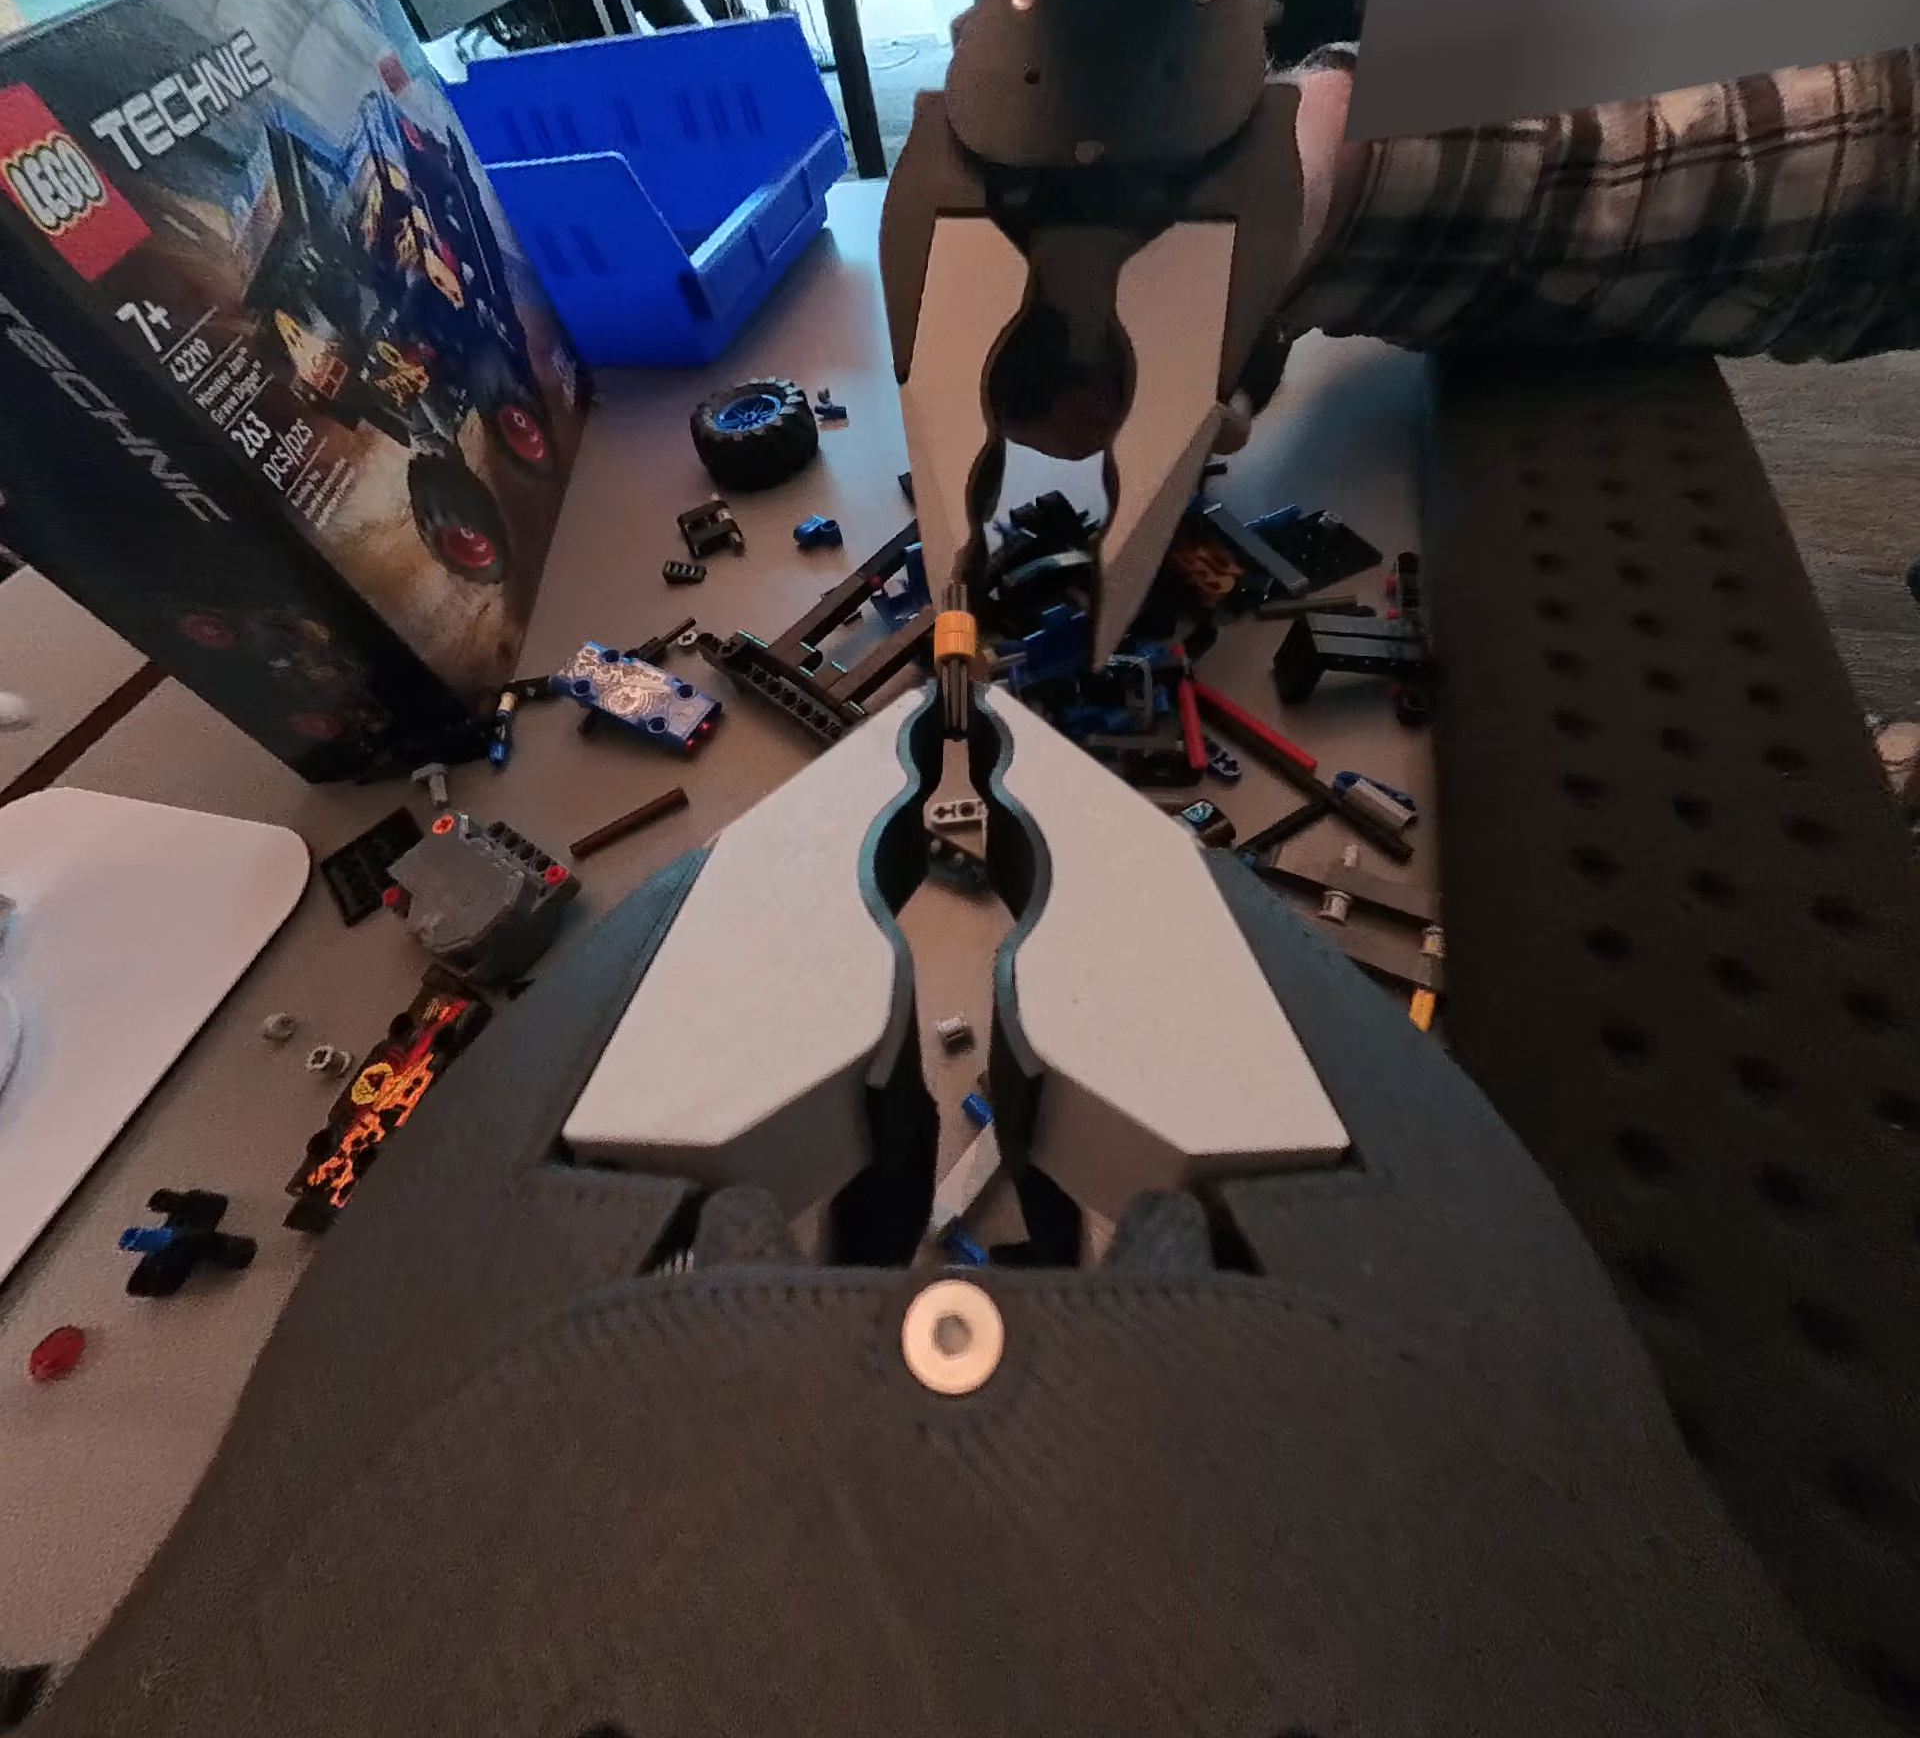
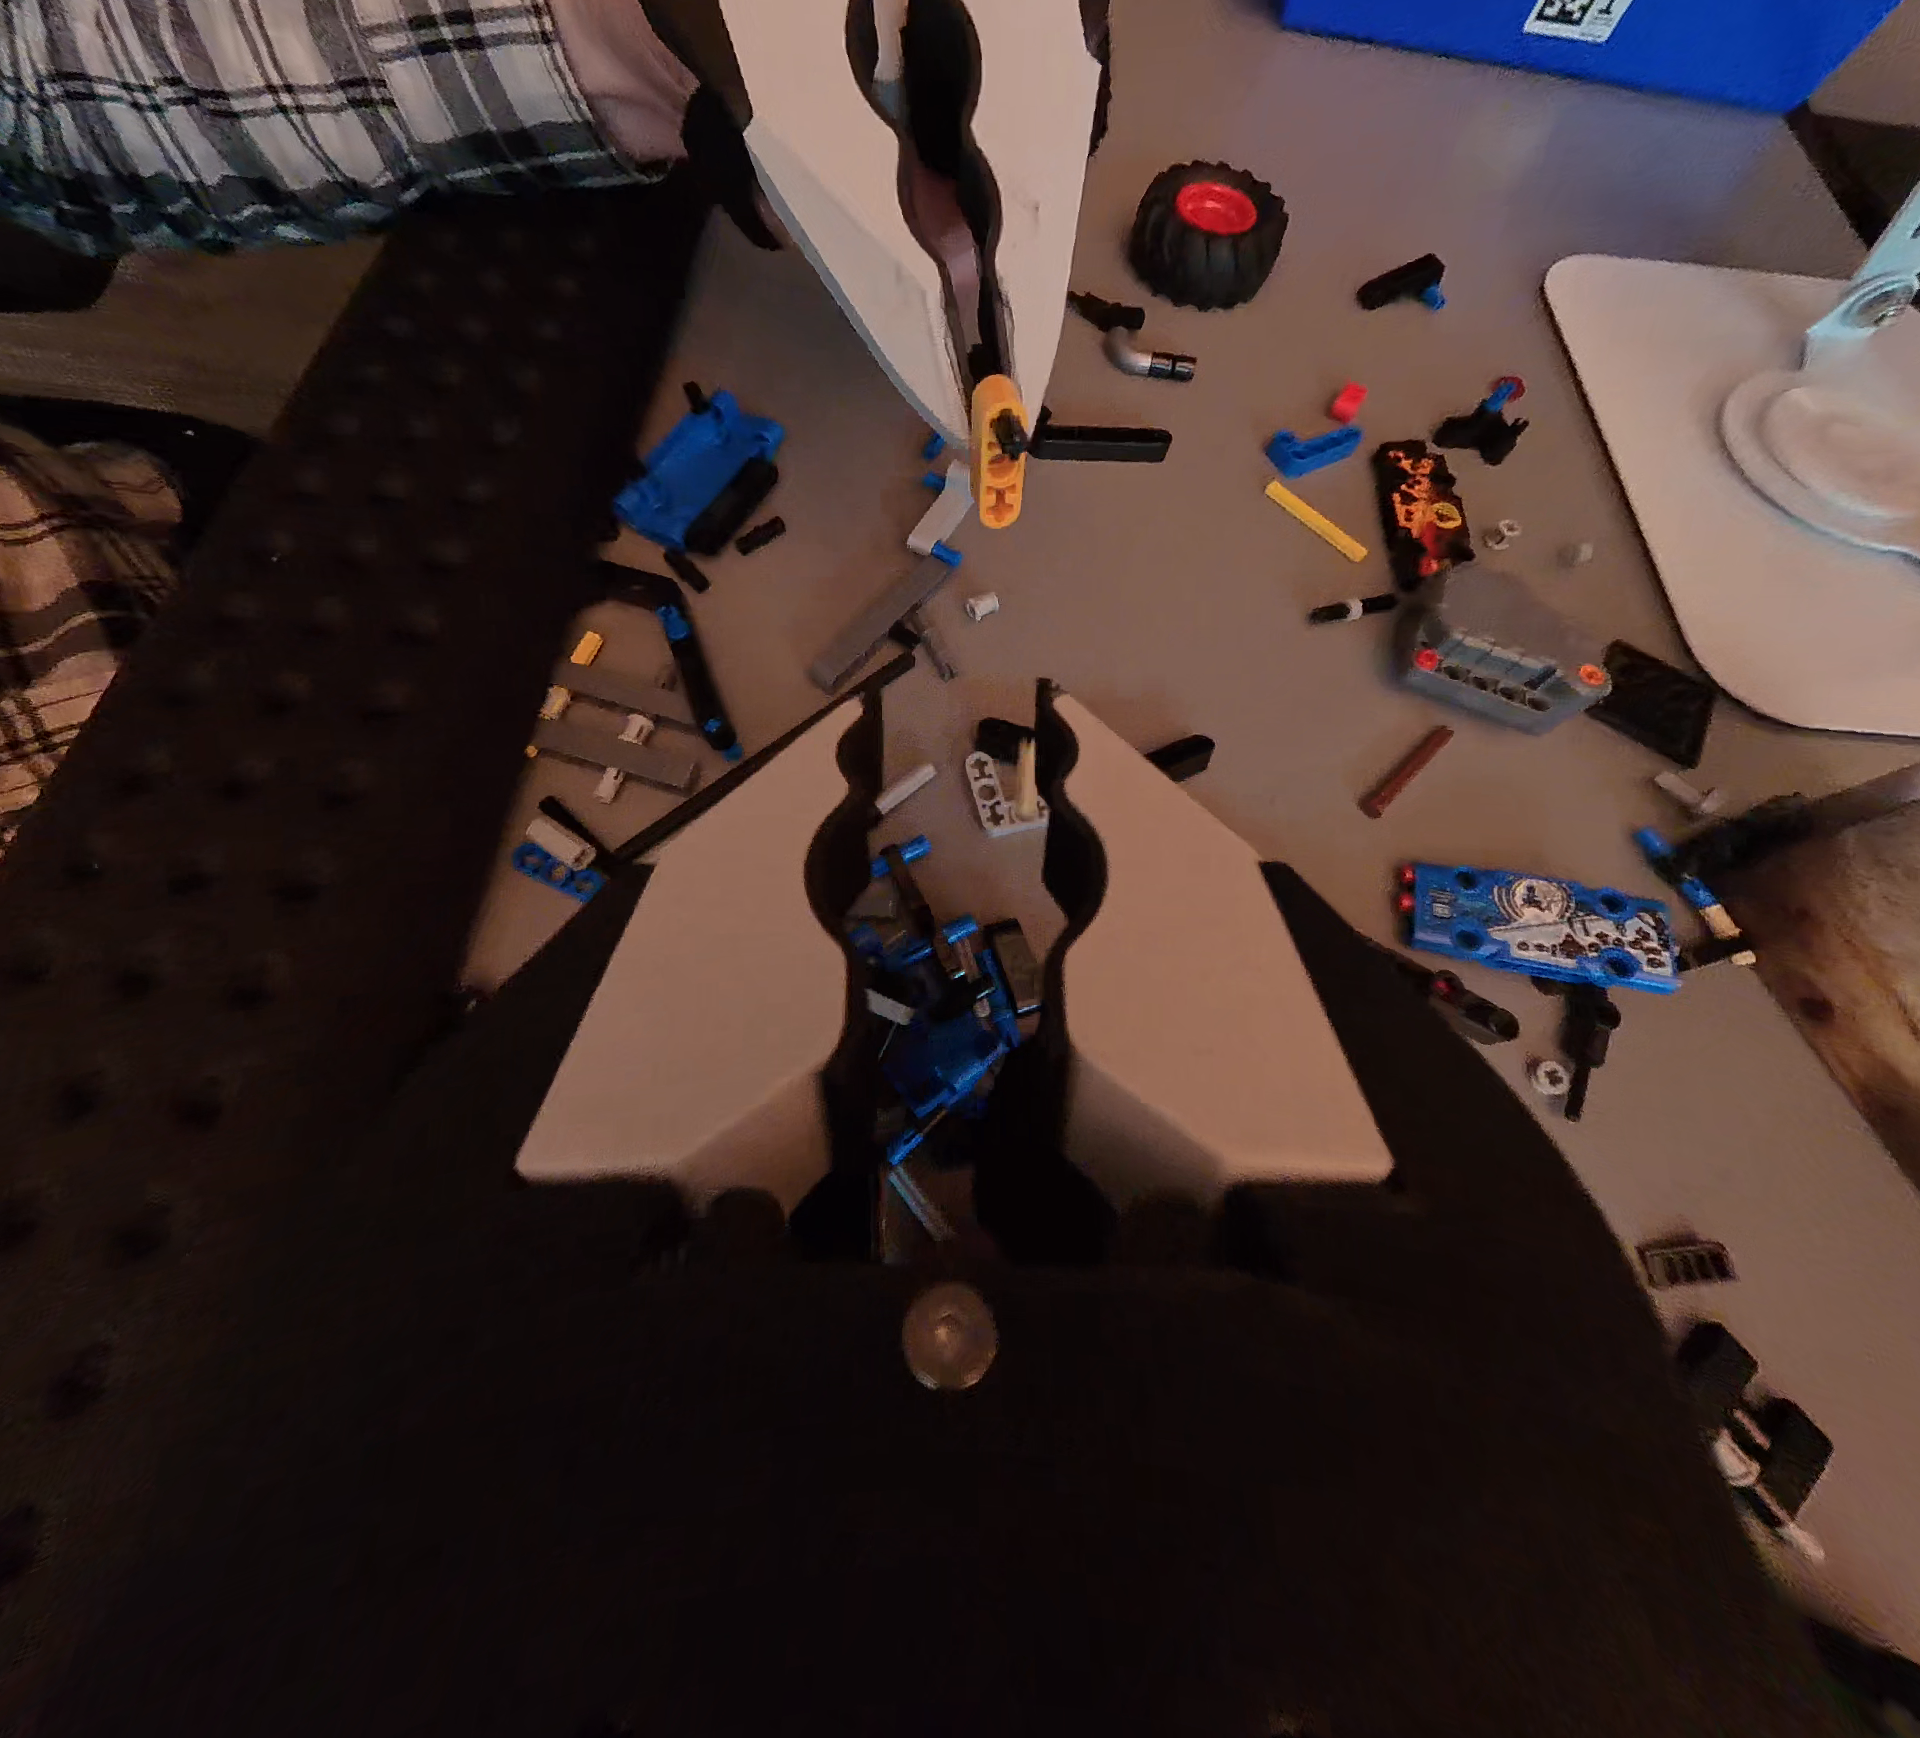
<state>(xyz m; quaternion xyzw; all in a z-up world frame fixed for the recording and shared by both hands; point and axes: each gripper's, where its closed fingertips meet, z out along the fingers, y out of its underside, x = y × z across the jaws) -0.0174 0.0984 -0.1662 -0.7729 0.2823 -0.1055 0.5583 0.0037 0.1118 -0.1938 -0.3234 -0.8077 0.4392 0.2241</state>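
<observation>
My left gripper (image 1: 951,706) is shut on a thin black axle that carries a small orange piece (image 1: 956,639), held above the grey table. In the right wrist view the left gripper (image 2: 987,384) comes down from the top, with the orange piece (image 2: 1000,462) hanging at its tips. My right gripper (image 1: 1029,618) reaches in from the far side, open and empty. Its left fingertip is at the axle's far end, and I cannot tell if they touch. In its own view the right gripper (image 2: 958,696) stands open over a clump of blue and black parts (image 2: 940,992).
Loose building parts (image 1: 1091,628) litter the table. A building-set box (image 1: 260,317) stands at the left and a blue bin (image 1: 665,171) behind it. Also here are a blue-hubbed tyre (image 1: 756,431), a red-hubbed tyre (image 2: 1210,234), a grey block (image 2: 1496,660), a white stand base (image 2: 1714,493), a black perforated board (image 1: 1662,753) and a plaid sleeve (image 1: 1610,234). Left tips and right tips are each some 15 cm from the grey block (image 2: 1496,660). My left wrist view (image 1: 504,851) looks at it from another angle.
</observation>
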